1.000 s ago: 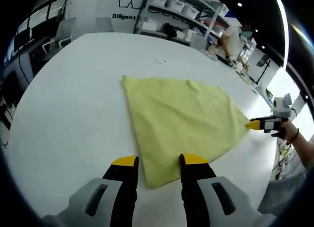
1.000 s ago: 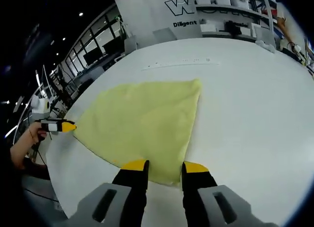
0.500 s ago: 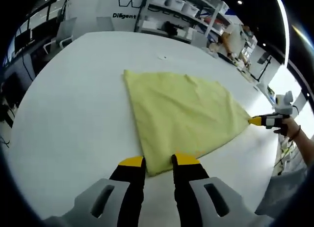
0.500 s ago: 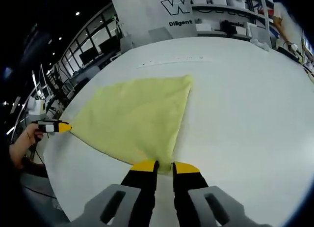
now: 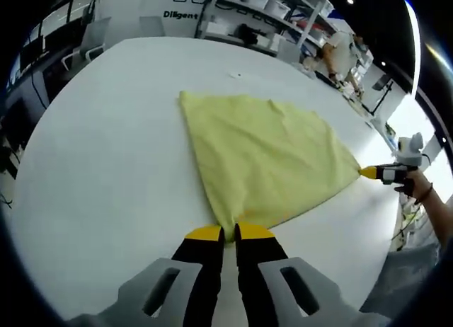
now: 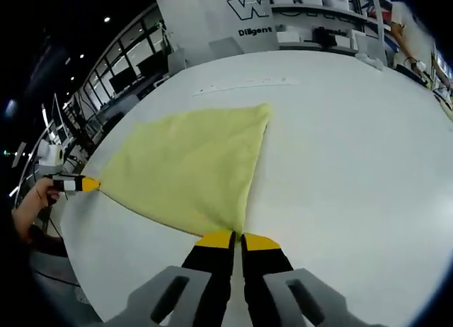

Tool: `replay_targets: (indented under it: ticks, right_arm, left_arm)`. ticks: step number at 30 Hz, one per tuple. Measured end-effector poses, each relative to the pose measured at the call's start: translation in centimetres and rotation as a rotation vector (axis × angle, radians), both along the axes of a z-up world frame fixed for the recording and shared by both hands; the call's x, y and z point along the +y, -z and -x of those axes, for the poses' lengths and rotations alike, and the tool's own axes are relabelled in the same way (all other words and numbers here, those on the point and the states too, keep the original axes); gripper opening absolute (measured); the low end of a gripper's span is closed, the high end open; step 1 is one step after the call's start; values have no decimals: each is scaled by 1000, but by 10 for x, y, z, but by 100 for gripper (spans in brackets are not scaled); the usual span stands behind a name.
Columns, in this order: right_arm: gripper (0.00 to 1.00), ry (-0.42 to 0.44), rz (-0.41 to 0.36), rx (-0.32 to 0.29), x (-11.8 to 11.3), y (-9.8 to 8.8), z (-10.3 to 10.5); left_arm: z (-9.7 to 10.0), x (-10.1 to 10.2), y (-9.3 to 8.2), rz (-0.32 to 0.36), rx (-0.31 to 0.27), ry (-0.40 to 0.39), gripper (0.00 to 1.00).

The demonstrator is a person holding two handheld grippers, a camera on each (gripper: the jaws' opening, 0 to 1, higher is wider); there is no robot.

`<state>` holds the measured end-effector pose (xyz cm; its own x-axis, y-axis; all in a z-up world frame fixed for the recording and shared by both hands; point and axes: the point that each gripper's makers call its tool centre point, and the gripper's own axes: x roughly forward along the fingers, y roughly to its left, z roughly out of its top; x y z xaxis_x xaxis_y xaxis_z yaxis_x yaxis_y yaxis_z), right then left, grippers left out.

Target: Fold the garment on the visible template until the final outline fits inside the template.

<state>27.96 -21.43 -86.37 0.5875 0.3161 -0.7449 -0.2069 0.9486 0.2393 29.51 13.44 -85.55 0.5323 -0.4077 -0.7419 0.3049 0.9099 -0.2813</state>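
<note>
Wall lettering (image 6: pixel 247 5) cut off by edge; shelf items (image 5: pixel 248 37) blurred.

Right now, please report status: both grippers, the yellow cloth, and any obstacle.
Left gripper shut on yellow cloth corner. Right gripper shut on the opposite near corner. Cloth spread flat on white table, not yet folded. No obstacle seen.
</note>
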Motion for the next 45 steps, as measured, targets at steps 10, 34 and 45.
replay_targets:
  ticks: [10, 34, 45]
  right_arm:
    - [0, -10, 29, 15, -1, 0, 3]
    - [0, -42, 8, 69, 5, 1, 50]
    - [0, -54, 23, 67, 8, 1, 62]
  left_arm:
    - [8, 1, 2, -22, 5, 6, 3]
    - [51, 9, 6, -33, 20, 52, 3]
    - [65, 11, 8, -52, 35, 73, 3]
